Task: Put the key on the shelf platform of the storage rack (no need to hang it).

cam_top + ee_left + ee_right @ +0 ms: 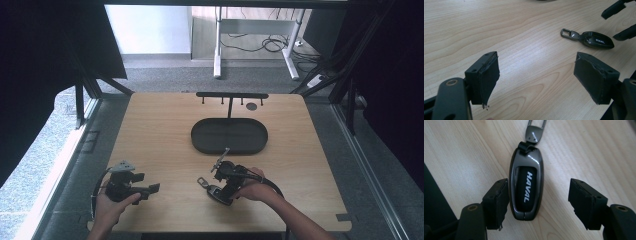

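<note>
A glossy dark key fob (526,187) marked HAVAL lies flat on the wooden table, its metal clasp (534,132) pointing away from my right gripper. My right gripper (539,192) is open and set around the fob, the left jaw right against its side and the right jaw well apart. In the high view the fob (214,192) lies near the front middle of the table under my right gripper (218,192). My left gripper (152,189) is open at the front left with nothing in it. In the left gripper view the fob (596,41) lies beyond the open left gripper (536,67).
A black oval tray (200,137) sits in the middle of the table. A post rises from it to a black bar with small hooks (231,95). A dark round spot (251,106) marks the tabletop near the back. Bare wood lies between the grippers.
</note>
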Demonstrator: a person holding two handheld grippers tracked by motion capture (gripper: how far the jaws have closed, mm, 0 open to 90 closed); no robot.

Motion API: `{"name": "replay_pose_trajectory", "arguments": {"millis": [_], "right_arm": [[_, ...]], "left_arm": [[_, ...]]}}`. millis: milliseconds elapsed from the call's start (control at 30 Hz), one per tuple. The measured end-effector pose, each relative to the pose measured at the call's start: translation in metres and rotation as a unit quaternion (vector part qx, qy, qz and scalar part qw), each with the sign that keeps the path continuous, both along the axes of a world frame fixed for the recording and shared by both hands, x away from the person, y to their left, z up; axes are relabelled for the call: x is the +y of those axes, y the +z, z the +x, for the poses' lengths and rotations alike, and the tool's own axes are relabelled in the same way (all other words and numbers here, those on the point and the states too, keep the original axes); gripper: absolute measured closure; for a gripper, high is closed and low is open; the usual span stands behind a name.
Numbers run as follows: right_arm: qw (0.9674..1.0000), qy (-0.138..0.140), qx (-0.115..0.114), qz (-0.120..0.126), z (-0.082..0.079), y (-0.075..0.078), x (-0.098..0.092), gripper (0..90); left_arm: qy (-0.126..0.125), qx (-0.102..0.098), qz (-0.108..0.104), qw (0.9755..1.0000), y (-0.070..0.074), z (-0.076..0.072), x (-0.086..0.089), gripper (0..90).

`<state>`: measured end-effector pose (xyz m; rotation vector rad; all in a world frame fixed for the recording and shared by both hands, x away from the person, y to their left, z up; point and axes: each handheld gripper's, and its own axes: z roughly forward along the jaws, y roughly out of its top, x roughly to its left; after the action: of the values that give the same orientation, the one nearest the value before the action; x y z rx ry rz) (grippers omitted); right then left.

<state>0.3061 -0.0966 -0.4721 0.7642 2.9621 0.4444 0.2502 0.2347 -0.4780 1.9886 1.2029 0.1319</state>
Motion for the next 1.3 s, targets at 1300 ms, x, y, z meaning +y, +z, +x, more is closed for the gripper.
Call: {"name": "replay_pose_trajectory", "arguments": {"millis": [1300], "right_arm": [[0.9979, 0.015, 0.020, -0.060, 0.000, -0.031, 0.028, 49.1]], "left_arm": [[0.002, 0.001, 0.000, 1.0000, 0.000, 0.000, 0.001, 20.8]]}}
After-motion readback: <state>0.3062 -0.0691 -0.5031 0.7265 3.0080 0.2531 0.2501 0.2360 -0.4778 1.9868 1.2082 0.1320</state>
